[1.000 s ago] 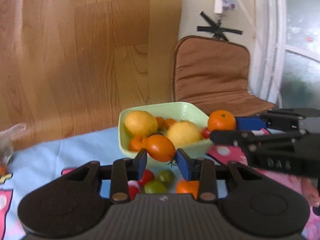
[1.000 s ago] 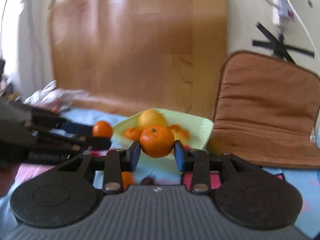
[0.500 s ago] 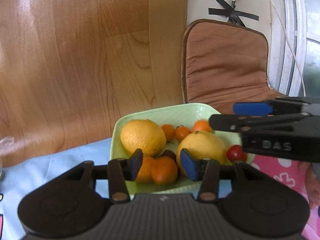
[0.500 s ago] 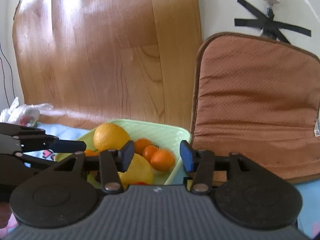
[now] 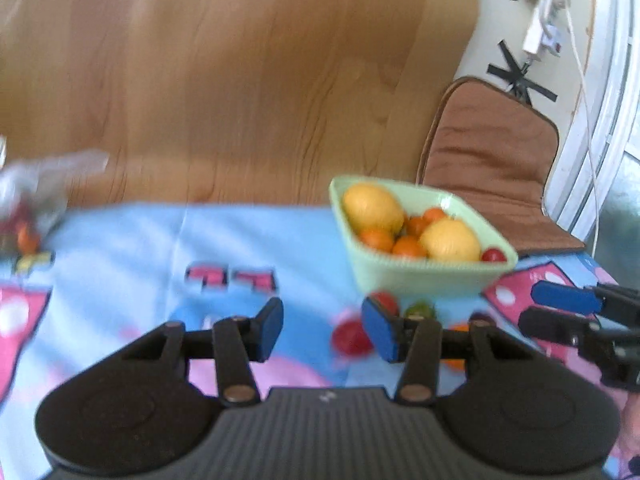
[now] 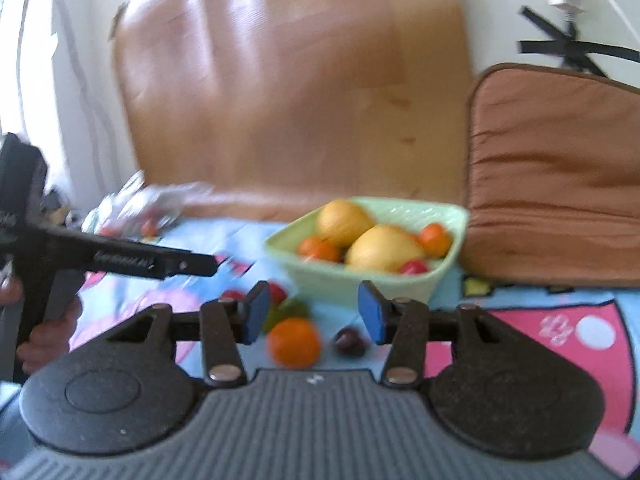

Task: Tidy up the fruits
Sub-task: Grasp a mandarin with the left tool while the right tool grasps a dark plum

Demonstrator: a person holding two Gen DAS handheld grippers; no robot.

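Note:
A pale green bowl [image 5: 420, 276] holds two lemons, several small oranges and a red tomato; it also shows in the right wrist view [image 6: 360, 284]. On the cloth in front of it lie a red tomato [image 5: 350, 338], a green tomato [image 5: 418, 310], an orange [image 6: 294, 342] and a dark fruit [image 6: 350, 340]. My left gripper [image 5: 322, 334] is open and empty, pulled back left of the bowl. My right gripper [image 6: 310, 314] is open and empty, above the loose orange. The right gripper shows at the right of the left wrist view [image 5: 568, 308].
A blue and pink patterned cloth [image 5: 120, 248] covers the table. A clear plastic bag with small fruits [image 5: 36, 200] lies at the far left. A brown chair cushion [image 6: 560, 176] stands behind the bowl on the right, and a wooden board [image 5: 240, 80] leans behind.
Both grippers let their oranges go into the bowl, opened, and have drawn back from it. The left gripper has swung to the left. Both views are blurred with motion.

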